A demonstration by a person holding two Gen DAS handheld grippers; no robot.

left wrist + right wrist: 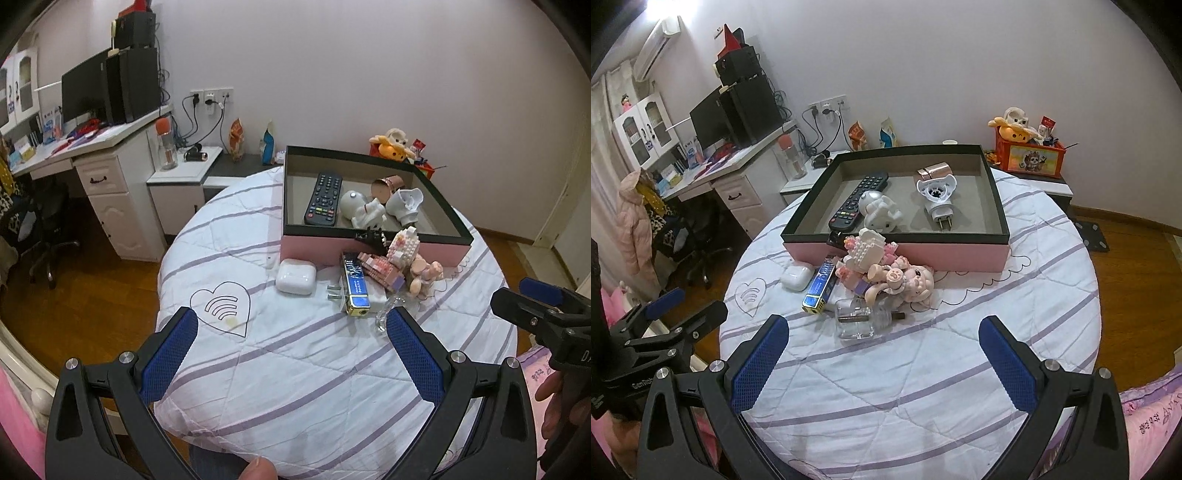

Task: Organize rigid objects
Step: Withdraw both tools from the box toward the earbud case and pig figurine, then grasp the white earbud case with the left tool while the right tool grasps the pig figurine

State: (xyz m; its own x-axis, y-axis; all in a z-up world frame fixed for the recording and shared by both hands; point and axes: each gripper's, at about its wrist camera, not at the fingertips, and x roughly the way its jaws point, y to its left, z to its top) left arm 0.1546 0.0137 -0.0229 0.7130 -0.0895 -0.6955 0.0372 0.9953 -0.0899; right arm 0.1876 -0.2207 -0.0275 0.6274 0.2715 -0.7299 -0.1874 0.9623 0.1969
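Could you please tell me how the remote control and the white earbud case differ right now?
The remote control is black, long and covered in buttons; the white earbud case is a small, smooth, rounded case. The remote control lies inside the pink box; the white earbud case lies outside it on the striped quilt. Neither is held.

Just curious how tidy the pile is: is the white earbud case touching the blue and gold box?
Apart. In the left wrist view a strip of quilt shows between the white earbud case and the blue and gold box.
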